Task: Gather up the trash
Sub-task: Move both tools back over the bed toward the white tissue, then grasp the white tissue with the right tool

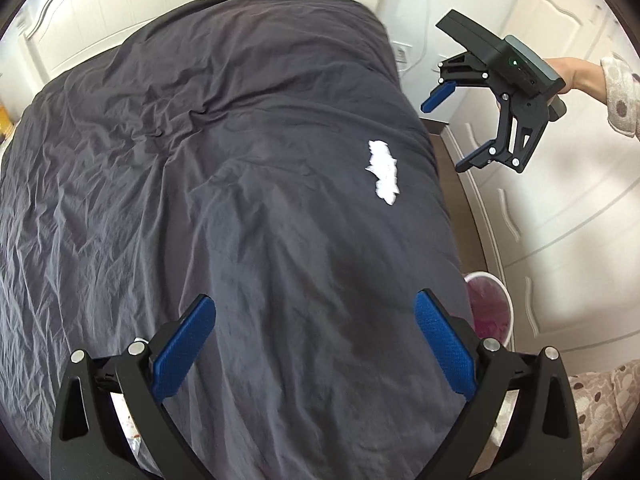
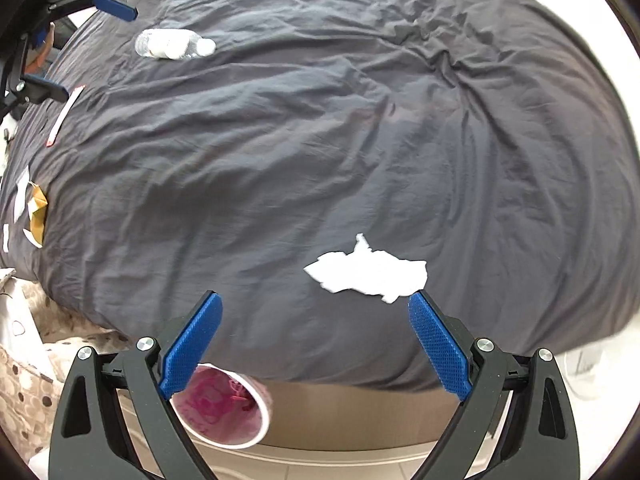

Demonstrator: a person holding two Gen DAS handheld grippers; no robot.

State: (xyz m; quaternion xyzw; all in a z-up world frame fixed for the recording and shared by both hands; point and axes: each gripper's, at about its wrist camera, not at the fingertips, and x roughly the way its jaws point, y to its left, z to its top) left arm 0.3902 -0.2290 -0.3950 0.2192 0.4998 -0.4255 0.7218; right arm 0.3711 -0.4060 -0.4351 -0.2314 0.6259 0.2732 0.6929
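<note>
A torn white tissue (image 1: 383,174) lies on the dark grey bedcover (image 1: 200,160) near the bed's right side; it also shows in the right wrist view (image 2: 368,272), just beyond my right gripper (image 2: 316,308), which is open and empty. My left gripper (image 1: 316,312) is open and empty above the bedcover. The right gripper also shows in the left wrist view (image 1: 442,136), held in the air beside the bed. An empty clear plastic bottle (image 2: 174,44), a white-and-red strip (image 2: 64,114) and a brown-and-white wrapper (image 2: 34,208) lie on the far side.
A white bin with a pink liner (image 2: 224,408) stands on the floor by the bed, also in the left wrist view (image 1: 490,308). White wardrobe doors (image 1: 560,220) run along the right. The left gripper shows at top left in the right wrist view (image 2: 80,40).
</note>
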